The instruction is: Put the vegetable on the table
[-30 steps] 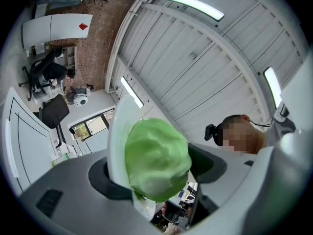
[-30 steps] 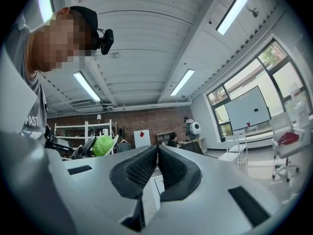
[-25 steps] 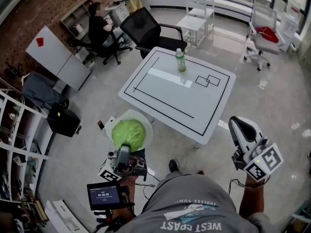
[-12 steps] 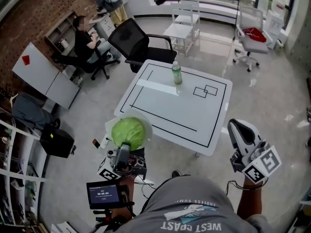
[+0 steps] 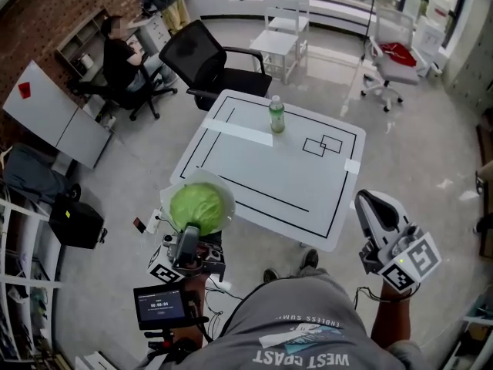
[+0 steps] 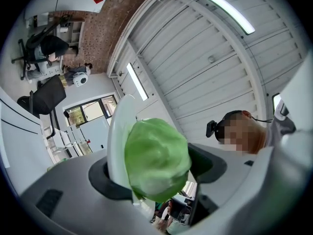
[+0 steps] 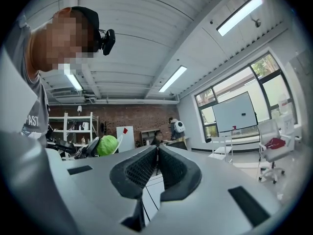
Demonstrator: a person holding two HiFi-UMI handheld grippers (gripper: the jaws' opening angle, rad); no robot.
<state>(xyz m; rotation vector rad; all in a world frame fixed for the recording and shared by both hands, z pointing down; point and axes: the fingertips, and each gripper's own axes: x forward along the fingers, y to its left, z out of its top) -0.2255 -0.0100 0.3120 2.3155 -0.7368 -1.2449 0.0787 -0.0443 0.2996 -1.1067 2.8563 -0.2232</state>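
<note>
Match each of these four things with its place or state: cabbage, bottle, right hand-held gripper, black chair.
Things:
1. cabbage
2. bottle
3. right hand-held gripper
4. black chair

Places or states:
A. standing on the white table
B. jaws together, nothing between them
C. on the floor beyond the table
D. clamped in the left hand-held gripper

Pairs: 1-D, 2-A, 3-B, 4-C

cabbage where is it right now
In the head view the cabbage sits lower left, held with a white plate in the left gripper, just off the near left corner of the white table, not on it.
</note>
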